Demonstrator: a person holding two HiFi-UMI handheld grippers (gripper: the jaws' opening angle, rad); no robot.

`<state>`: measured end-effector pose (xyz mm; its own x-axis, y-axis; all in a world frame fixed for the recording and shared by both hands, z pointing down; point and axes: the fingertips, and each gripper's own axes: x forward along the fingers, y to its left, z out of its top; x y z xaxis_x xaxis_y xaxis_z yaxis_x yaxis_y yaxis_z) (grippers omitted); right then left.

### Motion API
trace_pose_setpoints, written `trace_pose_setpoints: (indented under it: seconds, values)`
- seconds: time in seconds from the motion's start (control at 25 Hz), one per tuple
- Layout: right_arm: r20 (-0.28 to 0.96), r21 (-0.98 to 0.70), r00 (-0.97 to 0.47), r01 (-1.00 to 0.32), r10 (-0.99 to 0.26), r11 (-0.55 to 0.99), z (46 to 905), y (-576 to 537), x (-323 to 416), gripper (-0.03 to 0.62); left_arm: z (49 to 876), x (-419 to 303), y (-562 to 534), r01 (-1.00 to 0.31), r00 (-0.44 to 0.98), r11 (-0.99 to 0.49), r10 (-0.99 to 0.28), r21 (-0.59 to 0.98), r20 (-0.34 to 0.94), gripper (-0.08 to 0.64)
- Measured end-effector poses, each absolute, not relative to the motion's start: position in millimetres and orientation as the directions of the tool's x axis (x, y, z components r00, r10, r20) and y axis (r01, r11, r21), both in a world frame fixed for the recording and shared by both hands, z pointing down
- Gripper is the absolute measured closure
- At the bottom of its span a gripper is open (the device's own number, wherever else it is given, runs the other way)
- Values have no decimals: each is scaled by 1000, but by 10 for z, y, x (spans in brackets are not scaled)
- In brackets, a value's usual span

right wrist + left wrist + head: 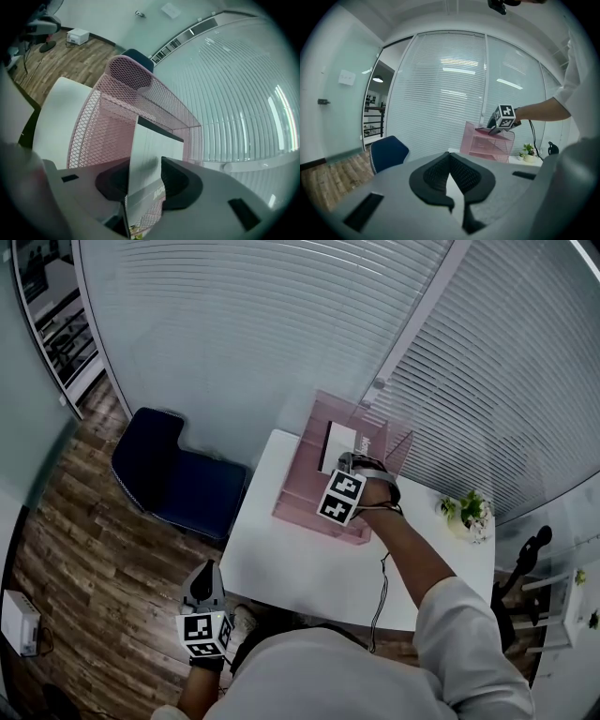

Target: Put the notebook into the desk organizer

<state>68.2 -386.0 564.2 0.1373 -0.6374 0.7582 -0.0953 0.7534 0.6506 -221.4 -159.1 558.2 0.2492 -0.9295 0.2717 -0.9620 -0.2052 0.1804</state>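
Noted left claw [450,159] shut, empty, low off the white bench [309,568]. Found right claw [145,180] parted, with the thin, flat white notebook [152,145] upright between its pads, apparently unclamped, already inside the pink wire-mesh organizer [117,103], toward its back. Judged placement nearly done; left only to withdraw.

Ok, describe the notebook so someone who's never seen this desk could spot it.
Find the white table by the blinds; a pink mesh desk organizer stands on it. The notebook stands on edge inside, between the right tongs: the only white slab among pink mesh.
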Motion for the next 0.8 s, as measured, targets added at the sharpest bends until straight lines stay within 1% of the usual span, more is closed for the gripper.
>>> trace_pose_setpoints:
  seconds: [0.16,0.36,0.48,0.64,0.8]
  values:
    - [796,604,114,-107,-594,789,5606,-3808,623,371,5568,-2230,-1614,-962,251,-208,-929,179,272,552]
    - [879,477,75,-131,-471,869,5571,-3733,596,310,5548,-2188,-1638,-960,260,-218,-928,179,266,552]
    - [902,431,40,-155,-430,889,5533,-3678,571,305,5552,-2171,-1636,-959,261,-218,-928,180,265,552]
    - [910,402,-21,-199,-414,894,5473,-3604,507,305,5570,-2189,-1658,-960,260,-217,-927,178,270,552]
    - [915,378,-65,-214,-399,901,5397,-3506,477,305,5566,-2159,-1719,-959,265,-223,-925,174,274,552]
